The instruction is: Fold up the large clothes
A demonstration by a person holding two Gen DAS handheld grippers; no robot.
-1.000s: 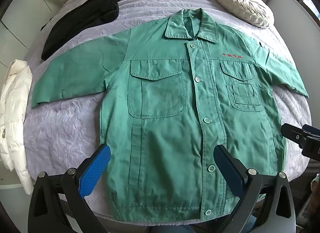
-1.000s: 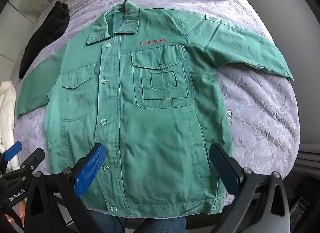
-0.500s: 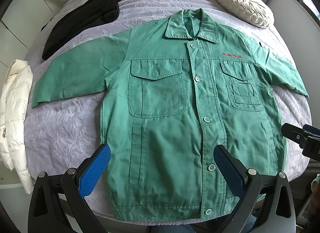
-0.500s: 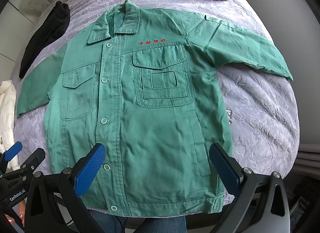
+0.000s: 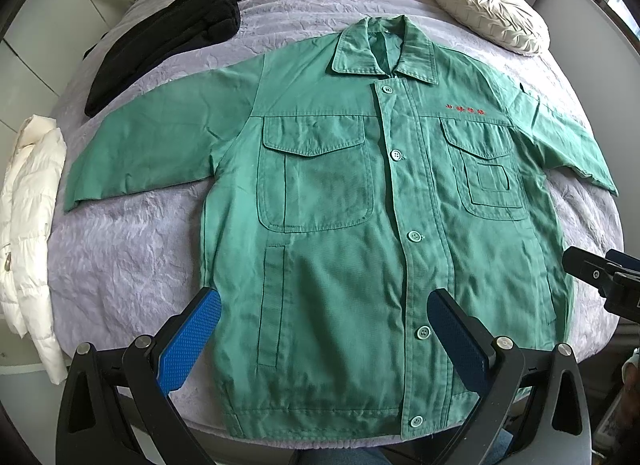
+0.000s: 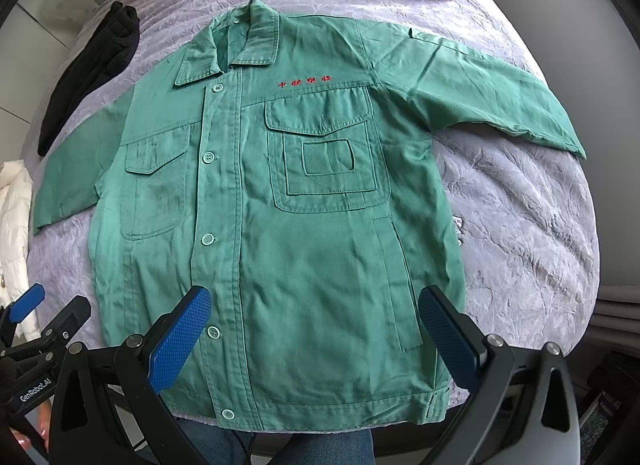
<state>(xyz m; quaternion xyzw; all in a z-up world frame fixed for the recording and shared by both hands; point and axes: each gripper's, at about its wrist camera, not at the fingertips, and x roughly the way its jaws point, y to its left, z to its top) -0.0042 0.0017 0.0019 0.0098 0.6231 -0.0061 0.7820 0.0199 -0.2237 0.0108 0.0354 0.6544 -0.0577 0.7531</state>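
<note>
Lying flat, green jacket [image 5: 360, 249], collar pointing away

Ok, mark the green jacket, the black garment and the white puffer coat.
green jacket [image 5: 340, 265]: left wrist view, front panel below the chest pocket.
black garment [image 5: 168, 37]: left wrist view, middle of the folded bundle.
white puffer coat [image 5: 28, 225]: left wrist view, quilted middle.

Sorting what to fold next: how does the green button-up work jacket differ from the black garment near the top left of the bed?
The green button-up work jacket lies spread flat, front up, with its sleeves out; the black garment lies bunched in a narrow heap. The jacket fills the middle of the bed by the near edge; the black one sits far off to the left. Both rest on the lilac bedspread, untouched by either gripper.
</note>
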